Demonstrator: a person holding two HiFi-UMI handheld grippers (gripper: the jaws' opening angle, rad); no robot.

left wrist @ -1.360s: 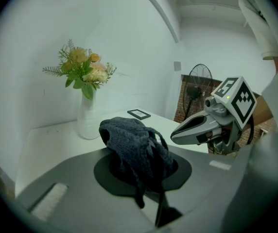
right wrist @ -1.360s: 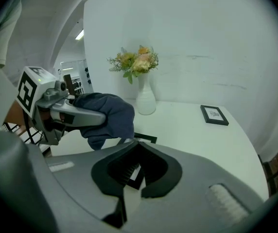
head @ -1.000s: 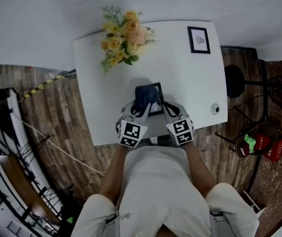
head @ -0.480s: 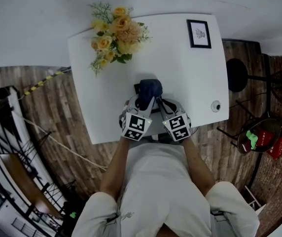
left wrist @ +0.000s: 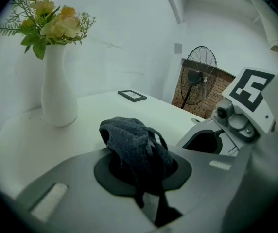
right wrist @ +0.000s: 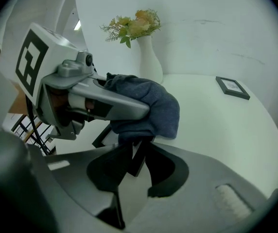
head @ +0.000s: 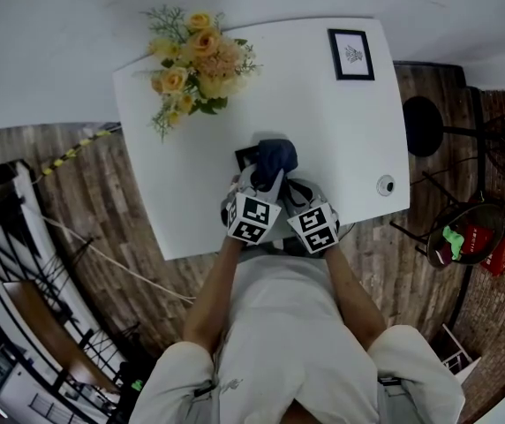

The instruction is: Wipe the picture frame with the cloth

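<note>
A dark blue cloth [head: 275, 159] is bunched up in my left gripper [head: 266, 184], which is shut on it [left wrist: 134, 144]. The cloth lies over a black picture frame [head: 245, 158] on the white table [head: 341, 131], so only the frame's left edge shows in the head view. My right gripper [head: 295, 191] is close beside the left one. Its jaws have just been opening and now stand apart. An edge of the frame [right wrist: 138, 157] sits between them, untouched by the pads. In the right gripper view the cloth [right wrist: 146, 108] hangs just above that edge.
A white vase of yellow flowers [head: 191, 60] stands at the table's far left. A second small black frame [head: 351, 54] lies flat at the far right. A small round object [head: 385, 185] sits near the right edge. A black stool [head: 422, 135] and a fan [left wrist: 197, 76] stand beyond the table.
The cloth and my left gripper have slid from the frame's left part to its right, leaving the frame's left edge bare. Both grippers have drawn closer together.
</note>
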